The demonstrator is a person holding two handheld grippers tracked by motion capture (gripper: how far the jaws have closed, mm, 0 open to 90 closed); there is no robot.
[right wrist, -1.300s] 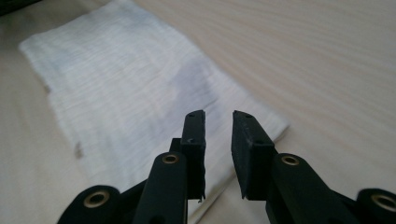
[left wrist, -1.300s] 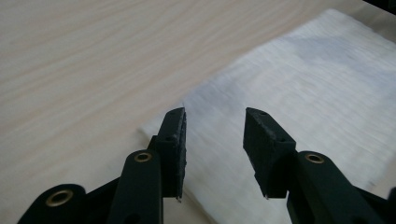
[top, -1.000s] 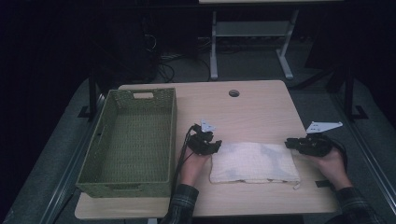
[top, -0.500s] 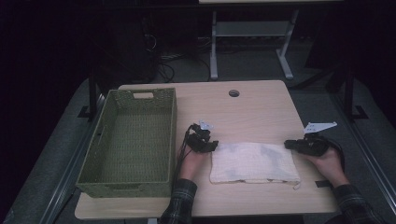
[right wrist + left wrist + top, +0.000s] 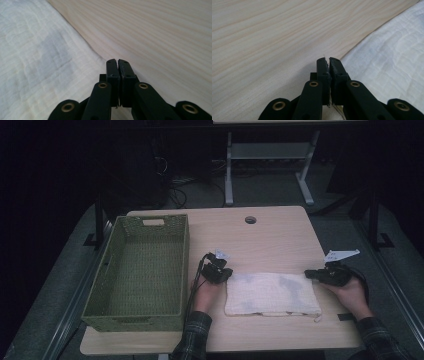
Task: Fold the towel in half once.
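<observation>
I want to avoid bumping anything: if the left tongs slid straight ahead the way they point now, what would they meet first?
Probably nothing soon. The left tongs, shut, point over bare table; the cloth lies off to one side of that line. The way looks free as far as the left gripper view shows.

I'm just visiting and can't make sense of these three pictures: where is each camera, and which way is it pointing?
High view: sits above the person's side, looking forward and down on the table, green basket and white cloth; both forearms and hands show, with the left gripper and right gripper.
Left gripper view: rides the left gripper, looking along its closed jaws at wood, cloth to their right.
Right gripper view: rides the right gripper, closed jaws, cloth to their left.
Shared: both gripper views show the same cloth's opposite edges.
</observation>
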